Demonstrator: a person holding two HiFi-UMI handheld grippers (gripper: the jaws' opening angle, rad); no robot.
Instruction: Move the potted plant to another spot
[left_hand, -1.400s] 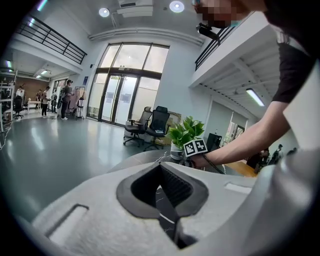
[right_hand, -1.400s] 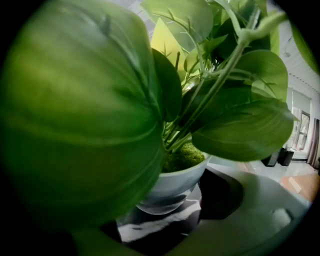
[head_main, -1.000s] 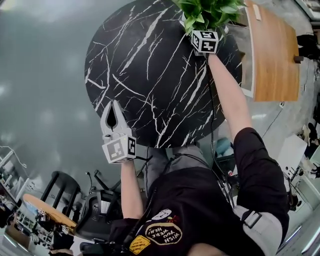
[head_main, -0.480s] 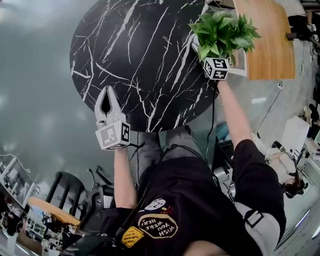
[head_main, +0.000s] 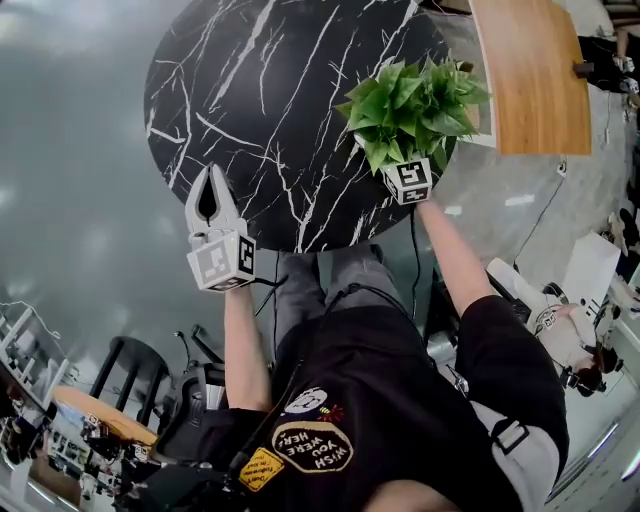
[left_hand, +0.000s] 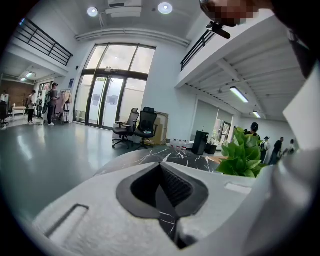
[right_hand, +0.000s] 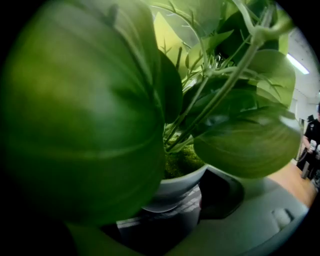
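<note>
Right gripper (right_hand: 175, 207): jaws clamped on the white pot (right_hand: 175, 189) of the potted plant (head_main: 410, 100); leaves fill most of the right gripper view. The plant is over the near right part of the black marble table (head_main: 270, 120). I cannot tell whether its base touches the top.

Left gripper (head_main: 208, 172): jaws together, nothing held, idle over the table's near edge.

Step in hand: carry, judged. Next: choose a bare spot, lower the pot upright, then release.
</note>
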